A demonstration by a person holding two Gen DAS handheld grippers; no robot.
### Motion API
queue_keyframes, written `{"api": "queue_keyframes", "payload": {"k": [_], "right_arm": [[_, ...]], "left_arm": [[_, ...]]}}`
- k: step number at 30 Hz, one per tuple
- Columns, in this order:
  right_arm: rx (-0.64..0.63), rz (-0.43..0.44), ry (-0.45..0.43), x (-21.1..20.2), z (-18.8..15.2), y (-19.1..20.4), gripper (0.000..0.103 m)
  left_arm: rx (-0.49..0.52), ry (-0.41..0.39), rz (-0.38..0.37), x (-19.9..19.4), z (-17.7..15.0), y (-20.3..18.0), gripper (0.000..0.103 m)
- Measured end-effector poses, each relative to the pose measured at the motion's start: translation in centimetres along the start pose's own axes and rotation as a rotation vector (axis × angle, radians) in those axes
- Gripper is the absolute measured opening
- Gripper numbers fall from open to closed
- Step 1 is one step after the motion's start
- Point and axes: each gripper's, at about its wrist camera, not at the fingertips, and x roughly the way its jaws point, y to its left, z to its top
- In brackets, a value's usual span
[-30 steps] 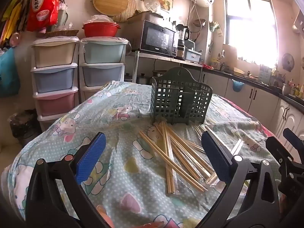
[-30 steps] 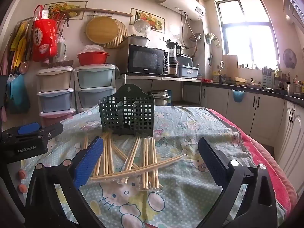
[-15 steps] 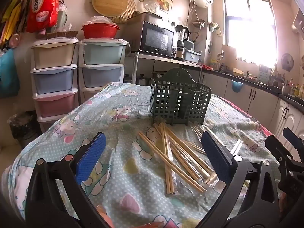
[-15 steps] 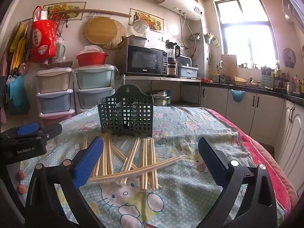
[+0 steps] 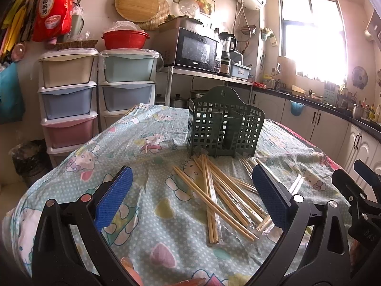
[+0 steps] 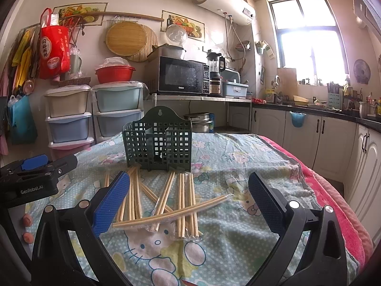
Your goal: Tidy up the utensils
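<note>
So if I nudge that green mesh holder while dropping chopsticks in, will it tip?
Possibly. The green mesh holder looks like thin, empty plastic, so probably light. It stands upright on soft cloth, so it may slide or rock.

I see pale matt wooden chopsticks [image 6: 166, 197] in glossy clear wrap, a dark green matt plastic lattice holder [image 6: 158, 149], and a patterned cloth table cover [image 6: 238, 166].

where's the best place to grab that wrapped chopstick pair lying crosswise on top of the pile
Judging from the right wrist view, take the crosswise chopstick pair near its raised right end, coming from above with the right gripper, fingers straddling its width. It lies on top of the other chopsticks, so that end is clear of them; its left end sits close against the pile.
</note>
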Motion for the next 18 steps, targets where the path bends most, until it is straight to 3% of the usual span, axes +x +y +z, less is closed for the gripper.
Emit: {"api": "queue_keyframes", "payload": {"k": [18], "right_arm": [[0.002,0.002,0.002,0.06,-0.14,0.11,0.097]], "left_arm": [[0.001,0.003,0.000,0.06,-0.09,-0.02,0.093]]}}
